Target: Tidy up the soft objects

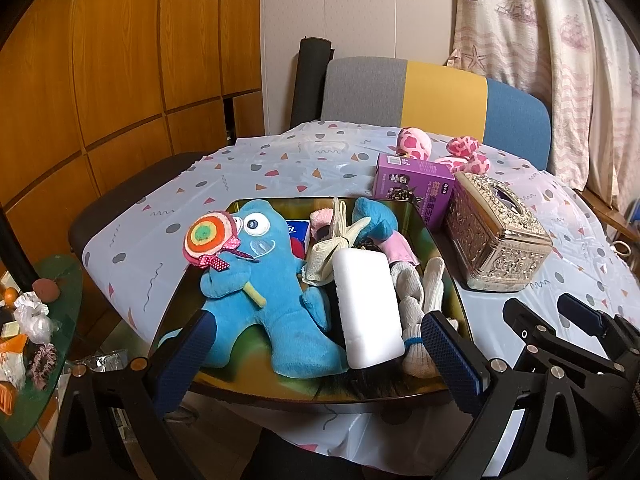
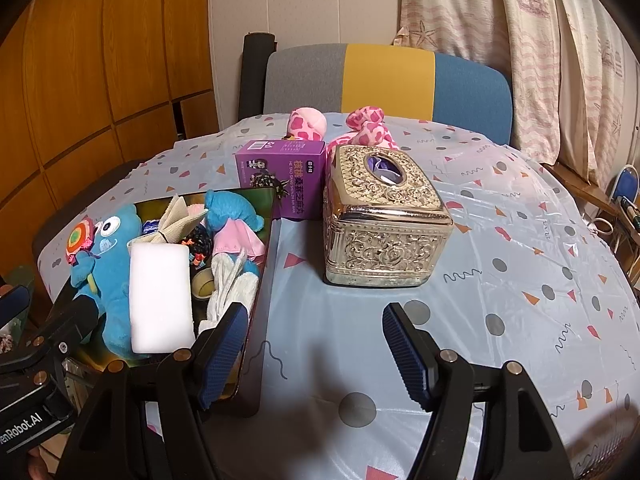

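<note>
Presently, a gold-walled tray (image 1: 430, 222) at centre frame is crammed with a blue plush monster (image 1: 264, 280) and a white foam block (image 1: 366, 308). Left gripper (image 1: 316, 354) and right gripper (image 2: 314, 354) are held spread, empty. Overfilling risks spillage.

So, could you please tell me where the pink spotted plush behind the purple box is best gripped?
Probably on its rounded end, which rises clear above the purple box. Come down from above with the right gripper, jaws open, since the box and the gold tissue box block a low frontal approach. Its lower body is hidden.
</note>
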